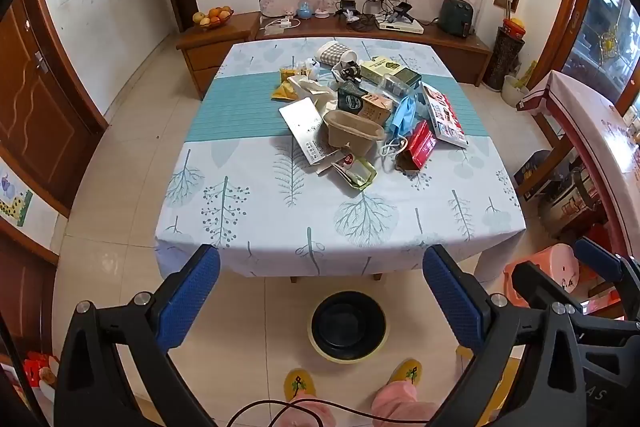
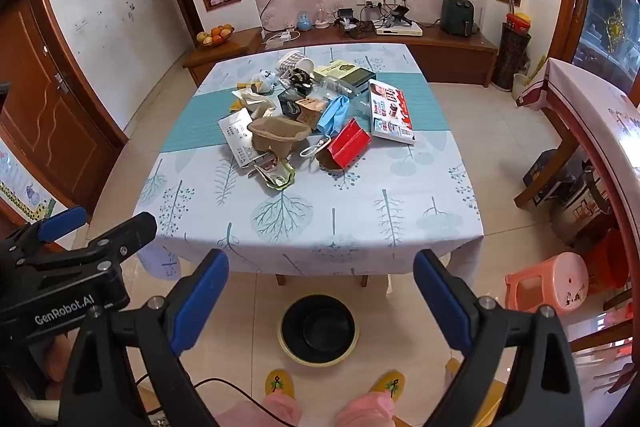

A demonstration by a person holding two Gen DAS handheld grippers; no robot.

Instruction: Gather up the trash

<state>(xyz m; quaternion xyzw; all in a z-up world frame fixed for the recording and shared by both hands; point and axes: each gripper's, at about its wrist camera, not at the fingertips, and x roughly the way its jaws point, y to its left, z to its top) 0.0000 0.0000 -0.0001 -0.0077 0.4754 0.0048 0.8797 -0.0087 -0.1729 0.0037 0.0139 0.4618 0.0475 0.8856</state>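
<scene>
Left gripper (image 1: 321, 267) and right gripper (image 2: 321, 269): jaws spread wide, nothing held. Trash pile (image 1: 360, 111) mid-table (image 1: 280, 227); bin (image 1: 348, 325) on floor below.

We see a bright, evenly lit room in both views, with daylight entering through the window (image 1: 608, 27) to the right of the table (image 1: 280, 227). Soft sheen lies on the floor tiles (image 1: 120, 187) left of the table; shadows under it are faint. Both fisheye views bow straight edges and darken to black at the corners. The table's centre is sharp; the rims look slightly smeared.
</scene>
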